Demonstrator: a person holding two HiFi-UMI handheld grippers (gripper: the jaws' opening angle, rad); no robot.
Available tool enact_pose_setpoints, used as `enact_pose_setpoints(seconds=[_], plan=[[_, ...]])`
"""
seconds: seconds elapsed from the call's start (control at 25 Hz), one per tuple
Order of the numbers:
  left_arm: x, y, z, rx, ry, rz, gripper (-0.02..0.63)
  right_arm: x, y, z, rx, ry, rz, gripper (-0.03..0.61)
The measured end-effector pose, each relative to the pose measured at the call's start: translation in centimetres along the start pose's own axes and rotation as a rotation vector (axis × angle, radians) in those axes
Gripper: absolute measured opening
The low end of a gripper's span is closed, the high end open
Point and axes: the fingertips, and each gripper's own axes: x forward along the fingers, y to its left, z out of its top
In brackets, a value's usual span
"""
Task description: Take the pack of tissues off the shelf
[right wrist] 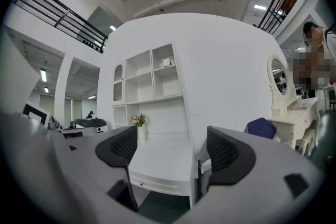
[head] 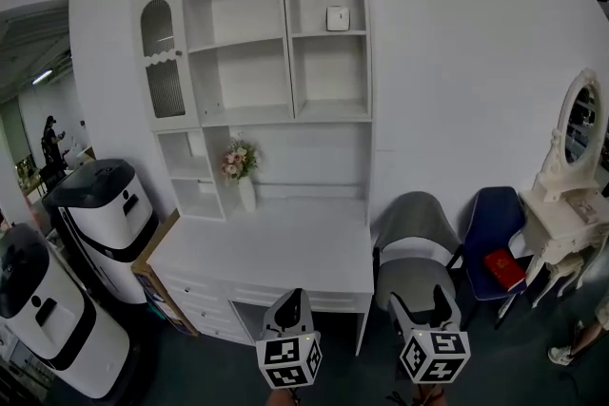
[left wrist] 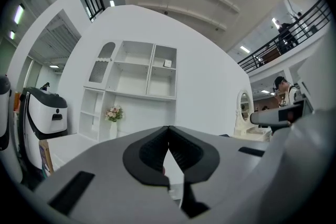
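The pack of tissues (head: 338, 18) stands in the top right compartment of the shelf (head: 285, 33), high above the desk (head: 276, 252). Both grippers hang short of the desk's front edge. The right gripper (head: 419, 301), jaws open and empty, should rise level and straddle the pack squarely. The left gripper (head: 296, 298), jaws closed on nothing, is best held clear.

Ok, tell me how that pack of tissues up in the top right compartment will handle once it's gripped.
The pack of tissues looks small and squarish, so it is probably light. It stands upright on its shelf, so a nudge could tip it. Its wrapping is too small to make out, but soft tissue would likely give under the jaws.
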Motion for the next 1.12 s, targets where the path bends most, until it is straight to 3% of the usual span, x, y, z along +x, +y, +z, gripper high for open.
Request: enact_pose_setpoints(seconds=[0.68, 1.12], plan=[[10.8, 1.3, -2.1, 0.014, 0.034, 0.028, 0.018, 10.6, -3.8, -1.2, -0.002, 0.01, 0.005, 0.387], [23.6, 5.8, -0.7, -0.015, -0.001, -0.015, 0.018, 23.0, -3.6, 1.6, -0.042, -0.024, -0.013, 0.38]])
